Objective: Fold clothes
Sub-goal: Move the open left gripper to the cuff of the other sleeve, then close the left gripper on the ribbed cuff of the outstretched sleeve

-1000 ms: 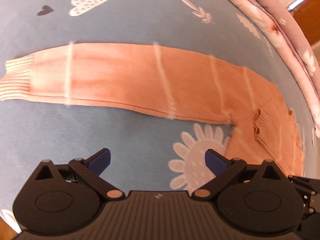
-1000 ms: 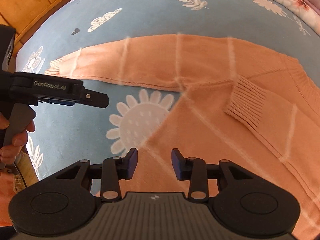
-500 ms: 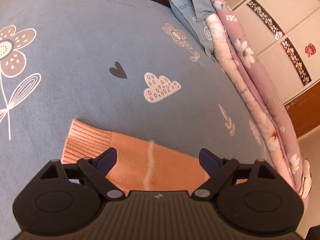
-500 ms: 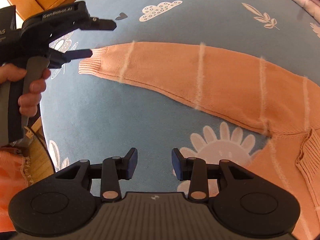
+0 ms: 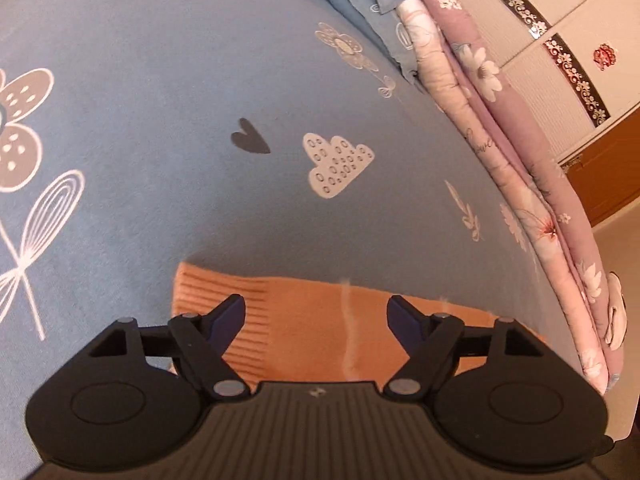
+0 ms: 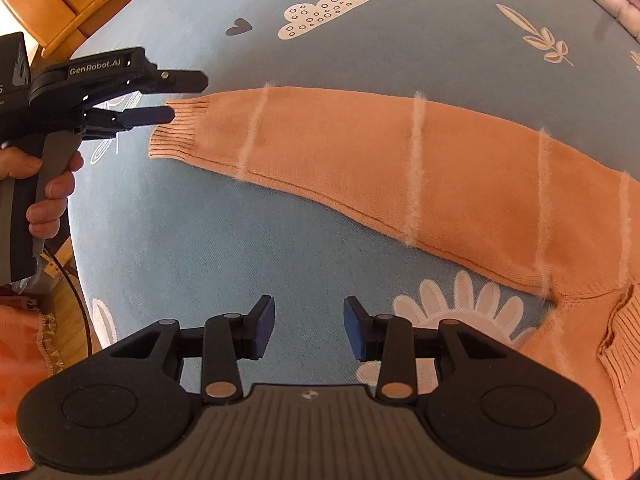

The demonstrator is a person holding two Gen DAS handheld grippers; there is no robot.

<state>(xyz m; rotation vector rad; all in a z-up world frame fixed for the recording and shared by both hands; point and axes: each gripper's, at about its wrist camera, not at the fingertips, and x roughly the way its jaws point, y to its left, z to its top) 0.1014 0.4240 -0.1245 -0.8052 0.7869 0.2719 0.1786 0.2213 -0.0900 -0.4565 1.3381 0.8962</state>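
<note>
My left gripper (image 5: 316, 316) has its jaws closing, the sleeve (image 5: 320, 328) between them but the pads not yet pressing on it; the ribbed cuff (image 5: 208, 292) lies by the left pad. From the right wrist view I see that same gripper (image 6: 176, 96) side on, one finger above the cuff (image 6: 180, 128) and the other at its edge, with a hand (image 6: 44, 184) on the grey handle.

My right gripper (image 6: 308, 324) has its jaws partly apart and holds nothing; under them is only bare bed (image 6: 200, 240), near a white daisy print (image 6: 464, 312). It hangs well short of the sleeve (image 6: 400, 160).

The sweater (image 6: 568, 336) is orange with thin pale stripes. It lies flat on the blue bed, the sleeve stretched out from the body at lower right toward the cuff at left. A second ribbed edge (image 6: 624, 324) shows on the body at the far right.

Beyond the cuff in the left wrist view I see a heart print (image 5: 248, 142) and a cloud print (image 5: 336, 164) on the sheet. A folded pink floral quilt (image 5: 520, 152) runs along the bed's right side, with a white wardrobe (image 5: 560, 40) behind it
</note>
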